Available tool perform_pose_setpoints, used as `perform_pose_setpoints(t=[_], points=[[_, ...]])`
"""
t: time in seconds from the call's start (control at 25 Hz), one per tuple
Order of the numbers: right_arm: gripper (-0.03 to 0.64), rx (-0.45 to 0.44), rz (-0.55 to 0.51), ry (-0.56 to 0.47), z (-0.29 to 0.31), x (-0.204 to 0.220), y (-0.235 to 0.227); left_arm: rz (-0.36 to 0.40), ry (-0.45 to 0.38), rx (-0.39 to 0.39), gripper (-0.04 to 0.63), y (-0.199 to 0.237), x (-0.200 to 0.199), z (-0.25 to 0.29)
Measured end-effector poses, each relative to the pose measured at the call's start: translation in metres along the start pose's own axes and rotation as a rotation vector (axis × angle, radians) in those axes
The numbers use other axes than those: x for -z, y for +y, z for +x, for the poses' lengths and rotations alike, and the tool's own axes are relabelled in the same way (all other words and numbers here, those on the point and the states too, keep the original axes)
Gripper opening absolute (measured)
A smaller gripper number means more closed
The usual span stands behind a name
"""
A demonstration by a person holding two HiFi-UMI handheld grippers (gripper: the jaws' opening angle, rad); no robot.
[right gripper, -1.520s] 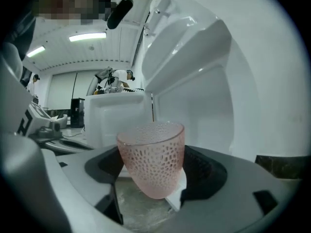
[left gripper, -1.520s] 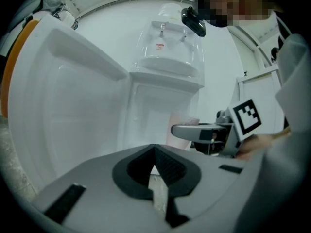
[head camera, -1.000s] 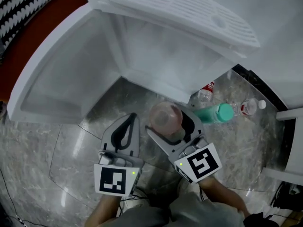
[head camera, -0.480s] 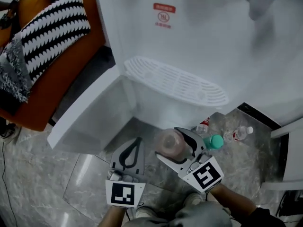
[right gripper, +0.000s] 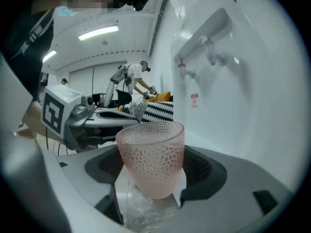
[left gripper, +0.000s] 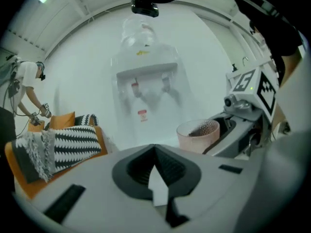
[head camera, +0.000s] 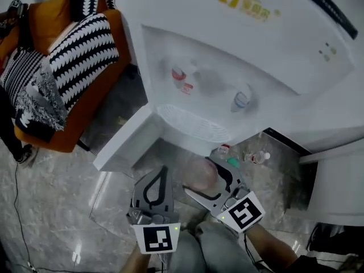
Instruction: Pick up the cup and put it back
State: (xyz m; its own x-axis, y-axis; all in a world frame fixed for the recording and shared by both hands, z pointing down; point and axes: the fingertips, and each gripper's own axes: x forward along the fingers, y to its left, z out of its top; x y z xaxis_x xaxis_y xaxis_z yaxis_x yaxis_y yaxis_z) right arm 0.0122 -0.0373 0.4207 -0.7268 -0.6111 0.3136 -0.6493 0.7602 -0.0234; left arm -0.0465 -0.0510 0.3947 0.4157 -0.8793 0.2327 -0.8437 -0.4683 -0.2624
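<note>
**Cup clamped in the right gripper, in front of the water dispenser**

My right gripper grasps the cup. Its jaws press on both sides of the pink, dimpled glass, which stands upright with its mouth up and looks empty. In the head view the cup hangs off the floor, just in front of the white water dispenser and below its ribbed drip tray.

My left gripper is just beside the right one, on its left. Its jaws are clenched together with nothing between them. In its own view the cup and the right gripper show off to the right.

The dispenser's red tap and blue tap sit in the recess above the tray. The lower cabinet door stands open, swung out to the left.

A few small plastic bottles lie on the marble floor at the foot of the dispenser, right of the cup. A green object lies among them, too small for me to identify.

An orange sofa with black-and-white zigzag cushions stands well to the left. In the left gripper view a person bends over near it.
</note>
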Motion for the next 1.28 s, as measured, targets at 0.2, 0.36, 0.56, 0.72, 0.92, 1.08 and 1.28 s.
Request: perform_pose_setpoints(t=[0.2, 0.36, 0.56, 0.72, 0.92, 1.08, 1.28], points=[[0.38, 0.002, 0.095, -0.045, -0.067, -0.144, 0.023, -0.093, 0.062, -0.017, 0.012, 0.023, -0.136, -0.063], [0.38, -0.003, 0.129, -0.068, -0.119, -0.265, 0.033, -0.128, 0.085, -0.025, 0.012, 0.042, -0.253, -0.103], [0.38, 0.0, 0.154, -0.104, -0.172, -0.386, 0.028, -0.186, 0.023, -0.088, 0.012, 0.068, -0.396, -0.139], [0.38, -0.009, 0.121, -0.116, -0.211, -0.45, 0.038, -0.259, -0.011, -0.124, 0.012, 0.069, -0.463, -0.17], [0.38, -0.016, 0.068, -0.144, -0.25, -0.487, 0.043, -0.322, -0.065, -0.157, 0.012, 0.051, -0.507, -0.192], [0.38, -0.034, 0.062, -0.152, -0.271, -0.49, 0.043, -0.319, -0.121, -0.154, 0.012, 0.042, -0.53, -0.196], [0.38, -0.022, 0.073, -0.171, -0.284, -0.49, 0.023, -0.319, -0.109, -0.173, 0.012, 0.033, -0.536, -0.19]])
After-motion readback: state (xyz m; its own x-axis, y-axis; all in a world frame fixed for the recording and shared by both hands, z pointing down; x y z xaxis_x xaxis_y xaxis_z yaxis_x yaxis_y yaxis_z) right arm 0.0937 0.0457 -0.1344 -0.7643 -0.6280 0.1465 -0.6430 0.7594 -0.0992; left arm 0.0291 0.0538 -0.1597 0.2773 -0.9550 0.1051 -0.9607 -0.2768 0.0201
